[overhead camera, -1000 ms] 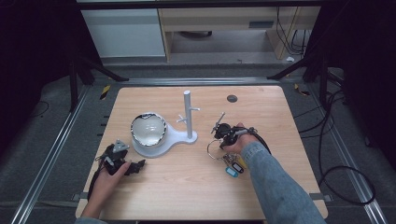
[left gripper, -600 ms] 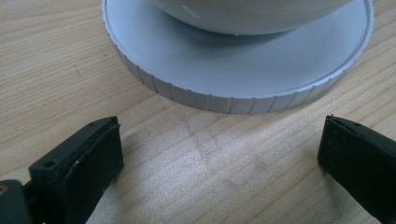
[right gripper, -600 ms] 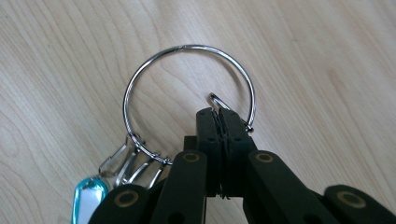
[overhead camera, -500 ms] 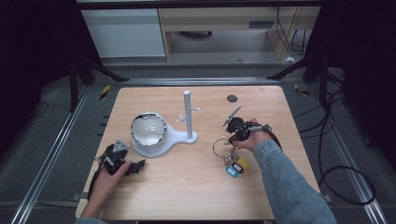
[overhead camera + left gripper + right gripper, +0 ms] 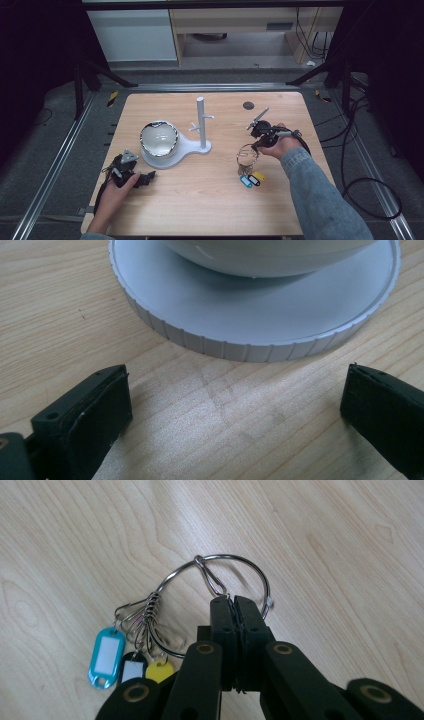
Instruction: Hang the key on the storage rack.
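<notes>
— Two grippers at the table; what does each hold?
— Right gripper (image 5: 256,141) has its jaws clamped on the wire key ring (image 5: 220,582), pinching the big loop near its clasp.
— And the ring sits where?
— Over the right part of the wooden table (image 5: 210,200), right of the white stand (image 5: 201,122). Three tags hang from smaller rings on it: a blue tag (image 5: 105,657), a black tag (image 5: 131,669) and a yellow tag (image 5: 159,670). In the high view the tags hang low near the wood; I cannot tell whether they touch it.
— Left side?
— Left gripper (image 5: 131,177) rests low on the table, jaws wide apart with bare wood between them, just short of the stand's ribbed round base (image 5: 240,315), which carries a pale bowl (image 5: 159,138).
</notes>
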{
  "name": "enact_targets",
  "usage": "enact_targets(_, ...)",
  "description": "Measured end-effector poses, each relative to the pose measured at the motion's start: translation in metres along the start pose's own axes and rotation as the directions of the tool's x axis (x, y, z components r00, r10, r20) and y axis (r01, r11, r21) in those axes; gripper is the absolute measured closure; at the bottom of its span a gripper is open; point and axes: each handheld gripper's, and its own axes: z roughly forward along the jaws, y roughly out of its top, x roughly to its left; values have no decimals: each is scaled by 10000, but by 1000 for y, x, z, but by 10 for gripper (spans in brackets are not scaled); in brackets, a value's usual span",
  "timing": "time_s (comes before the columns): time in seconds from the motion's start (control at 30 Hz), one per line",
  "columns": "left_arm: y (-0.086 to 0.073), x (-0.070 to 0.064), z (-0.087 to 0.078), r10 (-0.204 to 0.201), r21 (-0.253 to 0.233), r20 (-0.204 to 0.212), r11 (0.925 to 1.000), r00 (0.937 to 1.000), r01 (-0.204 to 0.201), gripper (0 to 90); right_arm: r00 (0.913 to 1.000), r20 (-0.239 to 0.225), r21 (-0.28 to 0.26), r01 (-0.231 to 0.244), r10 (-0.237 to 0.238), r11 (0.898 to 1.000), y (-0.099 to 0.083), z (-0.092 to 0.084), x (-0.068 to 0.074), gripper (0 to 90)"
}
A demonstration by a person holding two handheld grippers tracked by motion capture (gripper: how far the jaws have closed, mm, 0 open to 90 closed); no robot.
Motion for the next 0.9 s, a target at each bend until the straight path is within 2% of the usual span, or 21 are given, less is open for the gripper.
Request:
enact_targets(0.07, 0, 0, 0, 0, 1, 0, 10000, 10000, 0, 0, 9999, 70, 288, 151, -153, 9995, 6, -9, 1, 887)
enact_targets(0.2, 0, 0, 0, 0, 2, 0, 10000, 10000, 0, 0, 9992, 115, 361, 370, -374, 9987, 15, -20, 1, 888)
enact_targets(0.37, 0, 0, 0, -15, -10, 1, 10000, 10000, 15, 0, 9981, 134, 700, 596, -607, 9958, 26, -29, 2, 888)
enact_targets(0.63, 0, 0, 0, -16, -12, -1, 10000, 10000, 16, 0, 9925, 175, 1312, 1175, -1208, 9844, 53, -54, 6, 888)
enact_targets(0.9, 0, 0, 0, -25, -22, -6, 10000, 10000, 25, 0, 9890, 122, 1678, 1430, -1471, 9754, 69, -67, 9, 888)
